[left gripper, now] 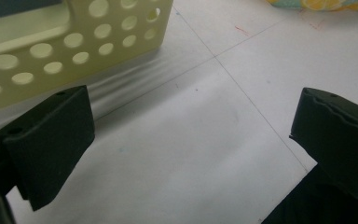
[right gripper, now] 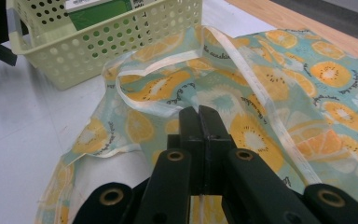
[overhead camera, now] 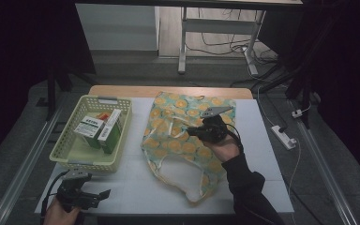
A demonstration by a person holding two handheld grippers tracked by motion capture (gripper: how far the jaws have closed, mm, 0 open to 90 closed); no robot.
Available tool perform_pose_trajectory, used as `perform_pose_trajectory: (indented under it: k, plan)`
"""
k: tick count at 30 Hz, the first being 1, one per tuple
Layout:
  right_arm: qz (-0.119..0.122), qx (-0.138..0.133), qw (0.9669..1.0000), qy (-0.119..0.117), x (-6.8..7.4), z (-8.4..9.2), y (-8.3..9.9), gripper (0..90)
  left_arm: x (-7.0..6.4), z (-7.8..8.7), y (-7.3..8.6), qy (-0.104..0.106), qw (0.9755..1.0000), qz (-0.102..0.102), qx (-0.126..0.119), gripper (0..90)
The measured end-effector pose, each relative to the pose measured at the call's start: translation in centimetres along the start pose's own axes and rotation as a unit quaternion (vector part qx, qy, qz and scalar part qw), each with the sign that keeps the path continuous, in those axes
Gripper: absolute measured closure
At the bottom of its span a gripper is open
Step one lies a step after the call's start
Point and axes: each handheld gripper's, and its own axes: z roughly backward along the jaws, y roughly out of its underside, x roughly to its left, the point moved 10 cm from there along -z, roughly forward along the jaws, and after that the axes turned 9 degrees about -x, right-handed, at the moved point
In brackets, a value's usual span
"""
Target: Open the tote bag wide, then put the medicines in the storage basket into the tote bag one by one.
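Observation:
A teal cloth bag (overhead camera: 183,145) printed with orange slices lies flat on the white table top (overhead camera: 136,187), right of centre. My right gripper (overhead camera: 192,131) hovers over the bag's upper middle. In the right gripper view its jaws (right gripper: 199,112) are pressed together, and the bag's pale strap (right gripper: 144,105) runs up to their tips, with the cloth (right gripper: 270,93) puckered there. My left gripper (overhead camera: 104,193) rests at the front left corner. Its jaws (left gripper: 191,135) stand wide apart over bare table, just in front of the basket (left gripper: 74,42).
A pale yellow perforated basket (overhead camera: 68,150) at the left holds green and white boxes (overhead camera: 98,131). A wooden edge (overhead camera: 168,91) borders the far side. A power strip (overhead camera: 283,136) and cables lie on the floor to the right.

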Motion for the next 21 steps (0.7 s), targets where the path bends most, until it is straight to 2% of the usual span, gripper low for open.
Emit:
perform_pose_trajectory:
  k: [13,21]
  plan:
    - [-0.001,-0.008,0.9999,0.006,-0.26,0.31,-0.09,89.7,0.27,0.17,-0.11,-0.004,0.9999,0.014,-0.009,0.0]
    - [-0.003,-0.011,0.9999,0.011,-0.54,0.58,-0.07,89.7,0.38,0.55,-0.39,0.002,0.9993,0.027,-0.026,0.0]
